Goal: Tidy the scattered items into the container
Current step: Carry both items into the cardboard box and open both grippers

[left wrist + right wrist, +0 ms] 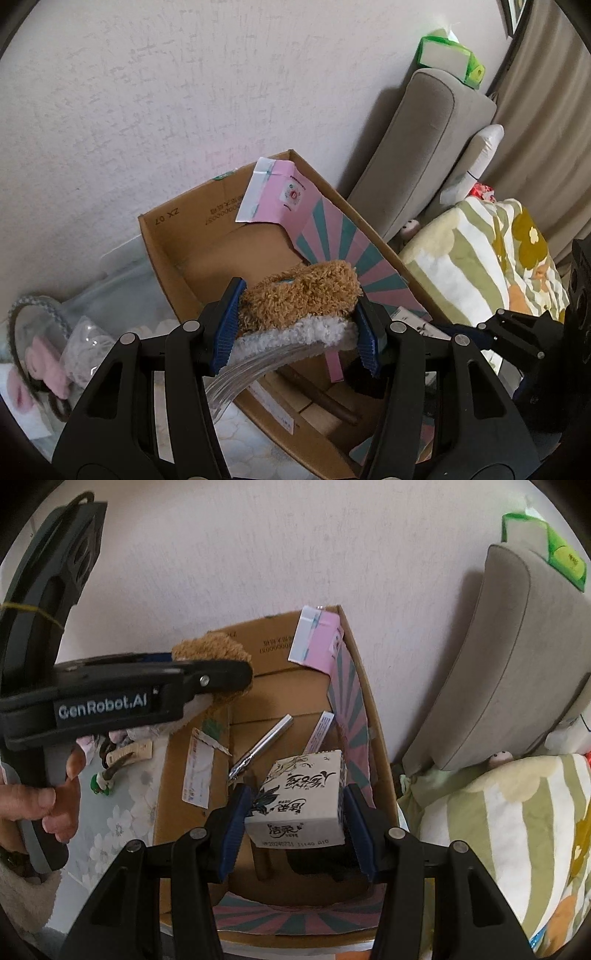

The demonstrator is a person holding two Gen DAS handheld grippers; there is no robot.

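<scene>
My left gripper (295, 328) is shut on a fluffy brown and white hair claw clip (299, 299) with clear plastic teeth, held over the open cardboard box (166, 243). In the right wrist view the left gripper (221, 675) shows with the brown fluff (210, 648) above the box's left wall (177, 775). My right gripper (295, 823) is shut on a white tissue box (299, 797) with dark floral print, held inside the cardboard box. A silver pen (258, 747) and paper slips lie on the box floor.
A pink and teal patterned lining (332, 236) covers the box's right wall. A headband with a pink bow (40, 354) lies on the left. A grey sofa arm (417, 147) with a green tissue pack (450, 55) and a striped blanket (480, 258) stand at the right.
</scene>
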